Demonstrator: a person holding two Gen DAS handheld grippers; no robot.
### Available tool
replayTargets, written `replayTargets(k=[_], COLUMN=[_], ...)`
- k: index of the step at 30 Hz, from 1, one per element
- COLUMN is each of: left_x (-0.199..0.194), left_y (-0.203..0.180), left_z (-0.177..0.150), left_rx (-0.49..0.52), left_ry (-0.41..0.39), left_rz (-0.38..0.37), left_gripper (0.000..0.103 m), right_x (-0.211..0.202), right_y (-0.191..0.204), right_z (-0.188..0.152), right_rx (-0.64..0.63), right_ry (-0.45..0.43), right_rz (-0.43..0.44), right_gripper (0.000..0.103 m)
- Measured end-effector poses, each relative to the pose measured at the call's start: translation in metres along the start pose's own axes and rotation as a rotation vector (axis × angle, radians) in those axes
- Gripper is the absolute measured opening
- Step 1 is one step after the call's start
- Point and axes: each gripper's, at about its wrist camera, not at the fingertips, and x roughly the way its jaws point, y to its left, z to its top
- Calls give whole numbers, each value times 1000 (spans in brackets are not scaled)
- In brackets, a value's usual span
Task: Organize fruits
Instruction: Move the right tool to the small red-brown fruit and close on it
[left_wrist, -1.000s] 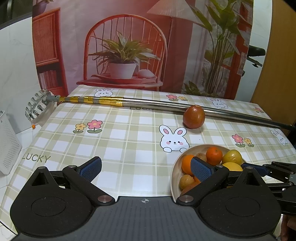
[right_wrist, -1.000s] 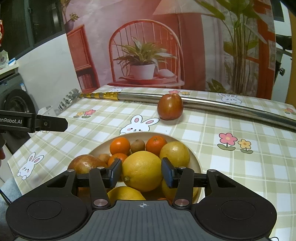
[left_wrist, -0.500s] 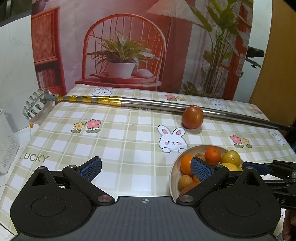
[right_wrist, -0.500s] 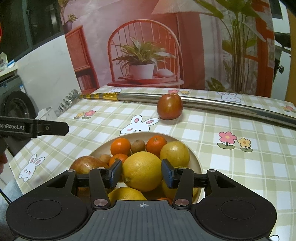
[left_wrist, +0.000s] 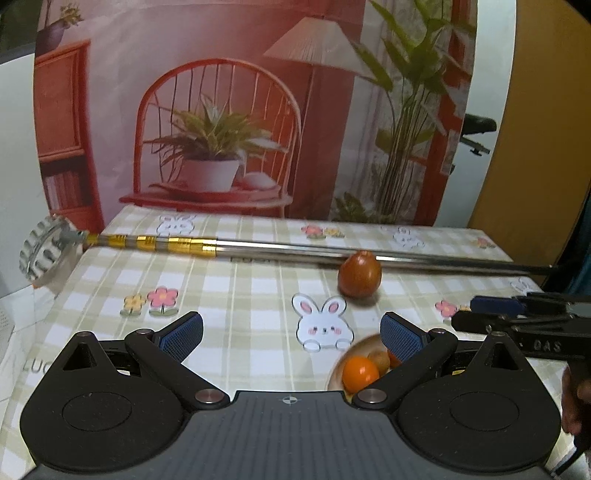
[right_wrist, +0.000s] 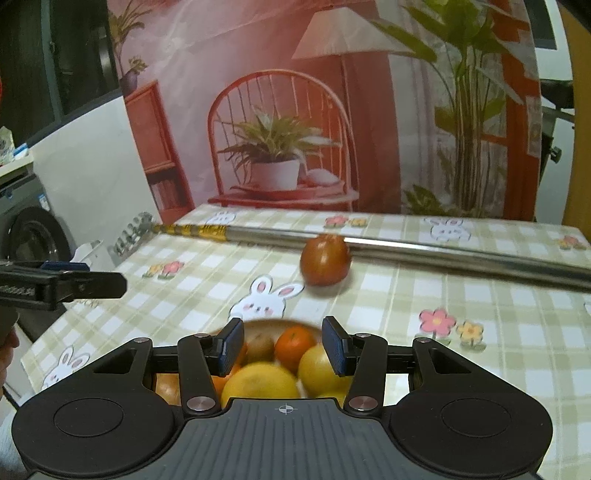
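Right wrist view: the desk (right_wrist: 461, 332) carries a long metal pole (right_wrist: 443, 253), the fruit bowl (right_wrist: 258, 325) and a lone reddish fruit (right_wrist: 325, 265) straight ahead, touching the pole. Right hand-held gripper (right_wrist: 282, 345), released and empty, is nearer; left hand-held gripper (left_wrist: 291, 332) also released.

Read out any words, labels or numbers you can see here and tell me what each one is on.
"DAS": white letters on the black right gripper, cut off at the edge.
"LUC": grey print on the green checked tablecloth, the rest hidden behind the black left gripper.
White lettering on the left gripper's side in the right wrist view: too blurred.
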Motion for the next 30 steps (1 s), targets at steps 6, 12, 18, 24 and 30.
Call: replayTargets(k=[6, 12, 18, 24, 30], left_x=[8, 18, 27, 31, 35], left_y=[10, 22, 41, 55, 60], left_z=[7, 5, -2, -9, -11], left_rx=[-14, -34, -96, -137, -168], left_ry=[-26, -28, -1, 19, 30], left_rz=[-35, -21, -12, -2, 4], left_gripper=[103, 102, 102, 102, 102], right_x=[21, 63, 122, 173, 202], right_y=[-8, -19, -33, -41, -42], right_z=[26, 53, 72, 75, 74], right_rx=[-69, -104, -38, 41, 74], right_ry=[-9, 18, 101, 191, 262], right_rz=[-4, 0, -13, -31, -61], right_gripper=[47, 52, 57, 61, 65])
